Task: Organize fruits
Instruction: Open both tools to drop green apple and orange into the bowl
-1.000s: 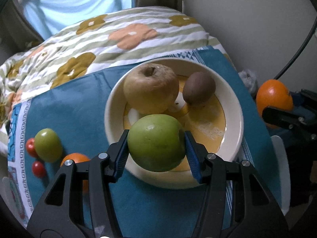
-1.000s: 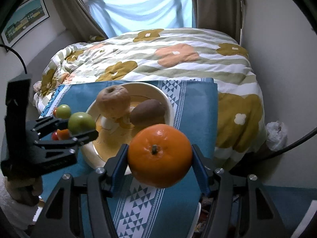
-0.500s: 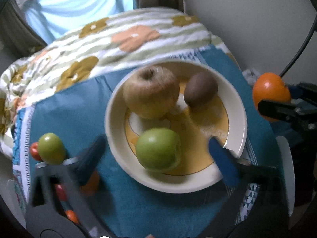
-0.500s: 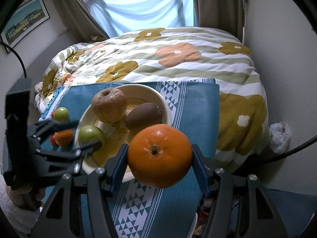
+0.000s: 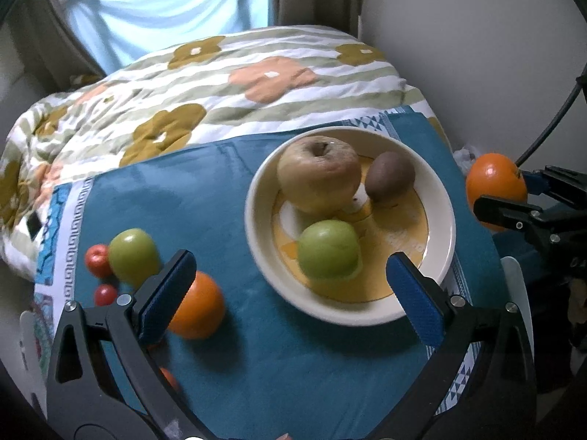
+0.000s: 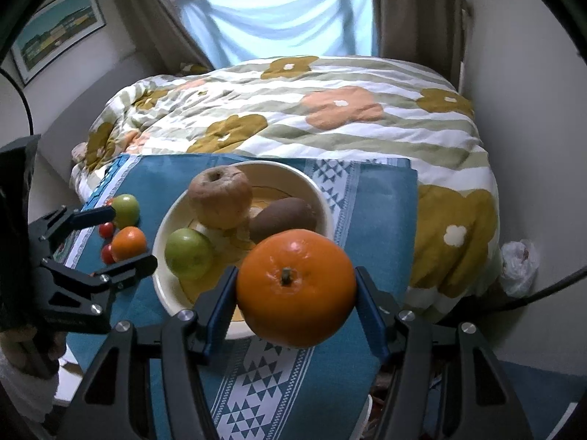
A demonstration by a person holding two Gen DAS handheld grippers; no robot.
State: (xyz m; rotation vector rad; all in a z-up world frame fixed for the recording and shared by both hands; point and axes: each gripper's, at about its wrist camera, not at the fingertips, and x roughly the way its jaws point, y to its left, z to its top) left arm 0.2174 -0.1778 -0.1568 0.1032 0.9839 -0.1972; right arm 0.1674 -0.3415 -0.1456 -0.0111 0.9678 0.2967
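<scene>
A cream bowl (image 5: 442, 198) on the blue cloth holds a brownish apple (image 5: 317, 174), a kiwi (image 5: 390, 176) and a green apple (image 5: 328, 249). My left gripper (image 5: 290, 293) is open and empty, above the bowl's near-left rim. Left of the bowl lie a second green apple (image 5: 132, 255), a small orange (image 5: 198, 310) and small red tomatoes (image 5: 97, 260). My right gripper (image 6: 295, 304) is shut on a large orange (image 6: 295, 288), held above the bowl's near right edge; it also shows in the left wrist view (image 5: 495, 187).
The blue patterned cloth (image 6: 378, 220) lies over a small table beside a bed with a flowered quilt (image 6: 312, 117). A wall (image 5: 477, 36) is at the right. A black cable (image 5: 550, 121) hangs at the right edge.
My left gripper opened and let the green apple go into the bowl, then drew back and up to the left. My right gripper kept the orange and shifted slightly.
</scene>
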